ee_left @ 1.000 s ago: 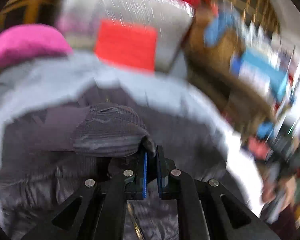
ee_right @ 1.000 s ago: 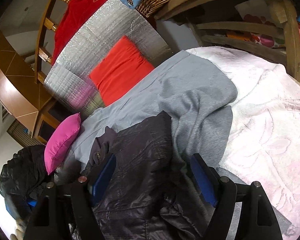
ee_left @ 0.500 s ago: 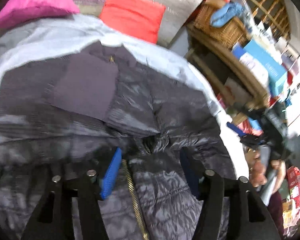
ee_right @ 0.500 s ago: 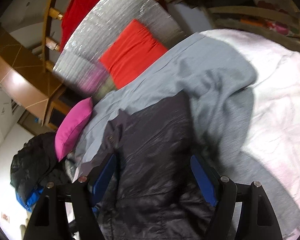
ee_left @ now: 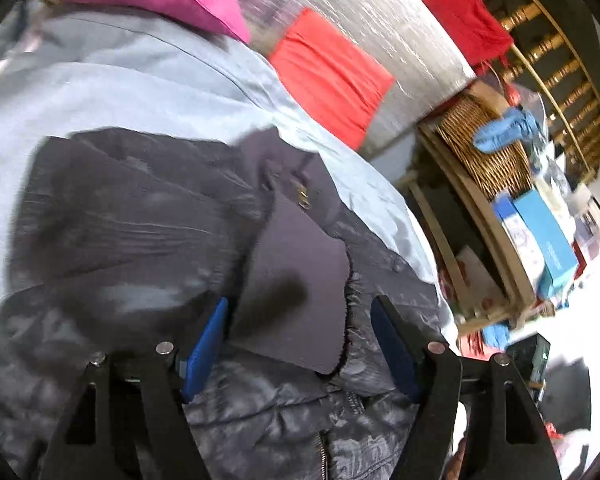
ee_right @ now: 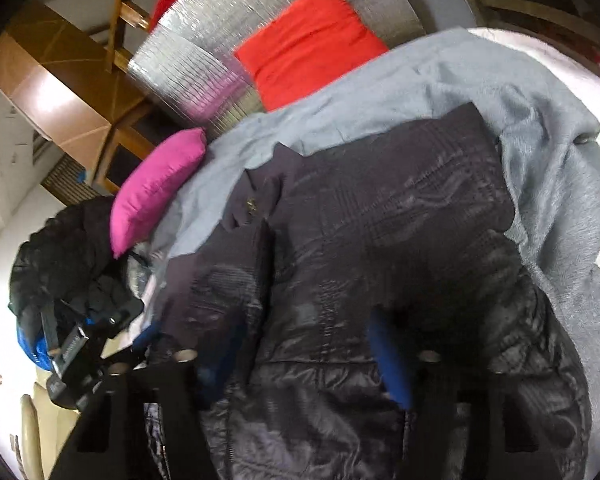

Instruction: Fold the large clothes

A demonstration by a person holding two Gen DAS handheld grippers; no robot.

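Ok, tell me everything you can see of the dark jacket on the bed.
The dark jacket is a quilted, shiny, dark grey-black puffer, spread flat over a light grey blanket. A matte panel lies folded across its middle, with a small brass fitting near the collar and a zipper at the lower edge. The left hand-held gripper, opening, and the right hand-held gripper, closing, straddle its fabric without pinching it.

Both fisheye views are evenly lit by soft indoor light, with black corners and strongly bent edges. Motion blur smears the right wrist view most — the right claw is soft and ghosted. The silver foil mat streaks with glare, and the dark quilted jacket shows pale sheen — its folds stay murky.
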